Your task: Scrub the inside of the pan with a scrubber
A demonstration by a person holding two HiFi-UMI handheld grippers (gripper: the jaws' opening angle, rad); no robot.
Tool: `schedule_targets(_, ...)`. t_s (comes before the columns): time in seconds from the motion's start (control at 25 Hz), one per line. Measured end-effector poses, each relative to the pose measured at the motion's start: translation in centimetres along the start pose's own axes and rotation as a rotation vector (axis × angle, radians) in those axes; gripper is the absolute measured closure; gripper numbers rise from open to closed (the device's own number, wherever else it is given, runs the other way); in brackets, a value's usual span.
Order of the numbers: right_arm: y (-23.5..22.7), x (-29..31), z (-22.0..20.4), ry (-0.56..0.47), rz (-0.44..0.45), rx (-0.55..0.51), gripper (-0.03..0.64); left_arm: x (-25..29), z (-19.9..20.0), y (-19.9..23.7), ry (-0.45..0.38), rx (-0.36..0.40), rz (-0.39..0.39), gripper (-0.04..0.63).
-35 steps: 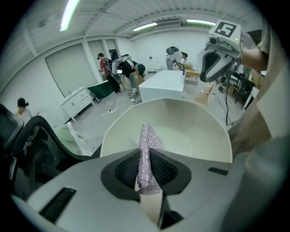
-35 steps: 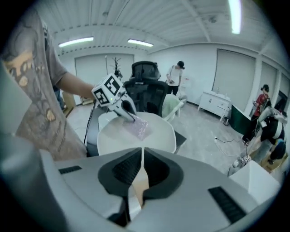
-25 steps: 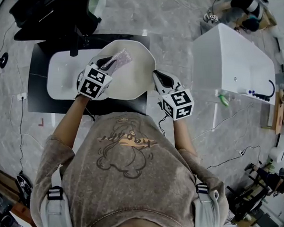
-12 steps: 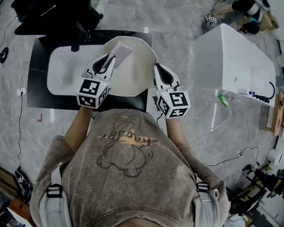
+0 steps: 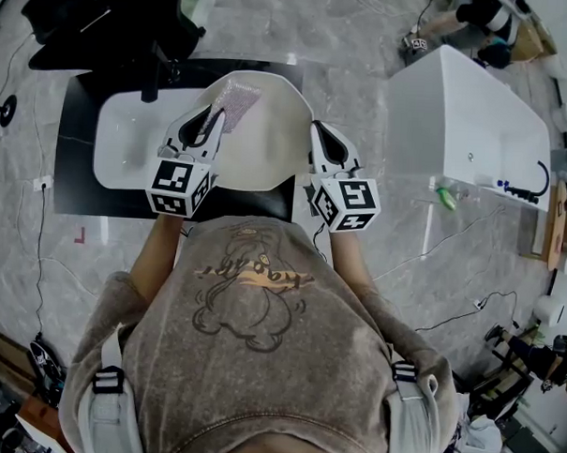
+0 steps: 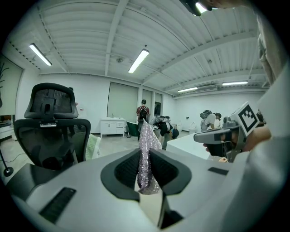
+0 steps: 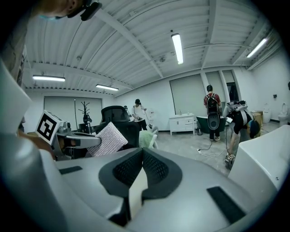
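The pan (image 5: 268, 150) is a wide, pale cream dish w/ an angular rim, its inside facing up at the head view. It sits over the right end of a white sink (image 5: 118, 148) set in a black counter (image 5: 74, 188), directly in front of the person and btwn the two grippers. The scrubber (image 5: 236, 103) is a flat, glittery silver-pink pad. It lies over the pan's upper-left part in the head view, and in the left gripper view it stands up as a thin pointed sheet (image 6: 146, 136). The left gripper (image 5: 213, 122) has its jaws clamped on the scrubber's lower end, pads pressing both faces, w/ most of the pad sticking out past the tips. The right gripper (image 5: 317, 133) has its jaws fully closed. In the head view its tips meet the pan's right rim, and in its own view (image 7: 142, 156) only a thin cream strip shows in the slit, so it appears to be pinching that rim. Whether the scrubber actually touches the pan's surface can't be told, since the head view looks straight down on both. The pan's near edge is partly covered by the grippers' marker cubes and the person's shirt, no handle can be made out, and in both gripper views the grey gripper body blocks nearly all of the pan.
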State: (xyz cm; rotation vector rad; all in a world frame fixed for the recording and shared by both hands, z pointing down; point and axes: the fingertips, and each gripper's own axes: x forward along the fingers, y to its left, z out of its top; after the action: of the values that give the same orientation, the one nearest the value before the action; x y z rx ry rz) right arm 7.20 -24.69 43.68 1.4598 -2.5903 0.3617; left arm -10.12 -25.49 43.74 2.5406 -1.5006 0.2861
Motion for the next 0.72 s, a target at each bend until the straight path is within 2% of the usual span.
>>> schedule_targets(0.72,0.56,0.08,-0.75,0.027,0.016,0.002,0.597,-0.35,-0.67,0.53,0.012,-0.043,0.014,0.525)
